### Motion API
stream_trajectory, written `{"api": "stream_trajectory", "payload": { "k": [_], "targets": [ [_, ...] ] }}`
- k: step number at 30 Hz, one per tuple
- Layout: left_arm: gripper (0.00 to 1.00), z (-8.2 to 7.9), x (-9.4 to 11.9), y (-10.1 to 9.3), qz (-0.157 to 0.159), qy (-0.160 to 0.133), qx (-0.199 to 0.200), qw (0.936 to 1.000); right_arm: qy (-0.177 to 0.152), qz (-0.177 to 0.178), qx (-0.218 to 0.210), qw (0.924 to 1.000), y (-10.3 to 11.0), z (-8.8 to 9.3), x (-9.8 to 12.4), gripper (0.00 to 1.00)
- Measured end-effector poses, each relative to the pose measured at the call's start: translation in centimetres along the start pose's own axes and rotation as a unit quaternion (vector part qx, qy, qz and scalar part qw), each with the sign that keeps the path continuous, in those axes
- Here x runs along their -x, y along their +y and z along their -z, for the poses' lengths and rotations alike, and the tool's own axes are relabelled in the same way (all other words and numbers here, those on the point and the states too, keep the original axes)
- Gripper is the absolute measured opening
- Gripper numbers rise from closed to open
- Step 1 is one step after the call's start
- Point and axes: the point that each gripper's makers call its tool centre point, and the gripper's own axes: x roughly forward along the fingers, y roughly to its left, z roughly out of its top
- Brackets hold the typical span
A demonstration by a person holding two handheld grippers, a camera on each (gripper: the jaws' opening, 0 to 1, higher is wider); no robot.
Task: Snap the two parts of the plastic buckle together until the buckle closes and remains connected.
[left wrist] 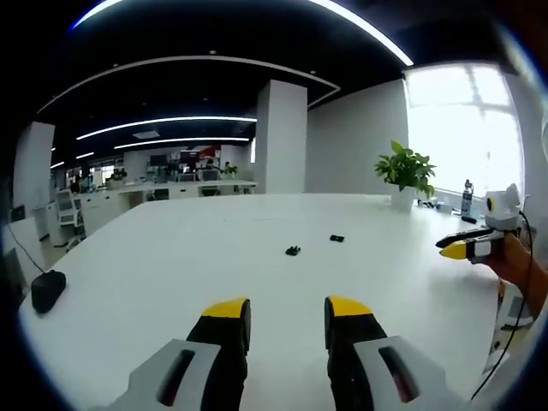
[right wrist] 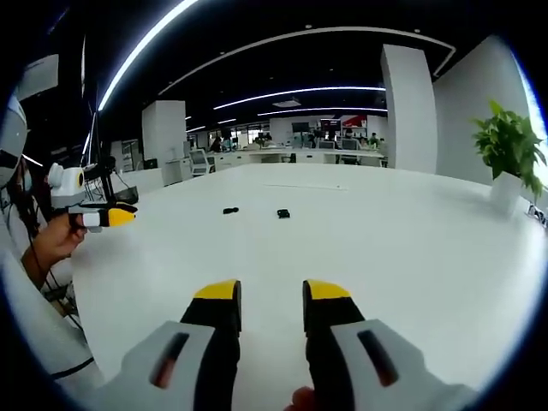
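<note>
Lying apart on the table [left wrist: 171,274], buckle halves [left wrist: 293,251] [left wrist: 336,238]; both claws [left wrist: 287,317] [right wrist: 271,304] spread, empty.

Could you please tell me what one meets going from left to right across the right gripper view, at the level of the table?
The left claw in a person's hand, the first buckle part, the second buckle part, the potted plant.

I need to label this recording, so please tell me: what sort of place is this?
Most likely an open-plan office. A big white table stands in front, rows of desks run along the back under long ceiling light strips, and a potted plant sits near the window.
</note>
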Motion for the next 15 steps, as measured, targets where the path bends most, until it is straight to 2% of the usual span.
{"api": "stream_trajectory", "payload": {
  "k": [15],
  "targets": [
    [0.34,0.27,-0.77,0.34,0.002,0.009,-0.004,0.9999,0.009,-0.004,-0.006,0.9999,-0.01,0.39,-0.69,0.28]
  ]
}}
